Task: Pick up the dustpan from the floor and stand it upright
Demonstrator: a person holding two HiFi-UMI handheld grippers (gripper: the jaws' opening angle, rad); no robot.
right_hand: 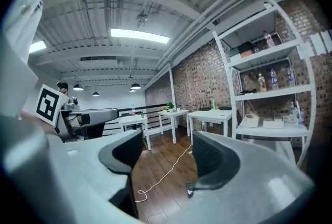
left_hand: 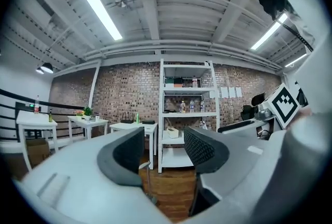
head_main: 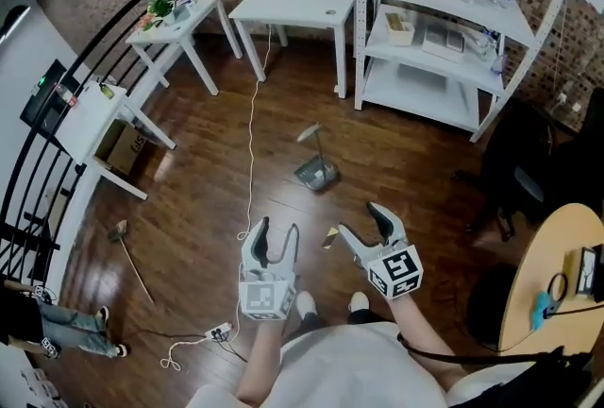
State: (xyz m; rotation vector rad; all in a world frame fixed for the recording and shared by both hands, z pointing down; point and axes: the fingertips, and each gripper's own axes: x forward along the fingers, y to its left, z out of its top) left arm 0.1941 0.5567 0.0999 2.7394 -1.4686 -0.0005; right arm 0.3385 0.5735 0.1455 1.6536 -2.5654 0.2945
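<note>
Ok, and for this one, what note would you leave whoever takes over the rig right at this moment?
Left tongs: open, empty, held up close to the body.
Right tongs: open, empty, raised beside the left.
Dustpan: on the wood floor ahead, in front of the white shelf unit, pan down and handle up, clear of both tongs.
Done: the dustpan appears to stand upright on its own.
Left: probably nothing; just check that it stays up. A broom-like tool lies on the floor at the left.
</note>
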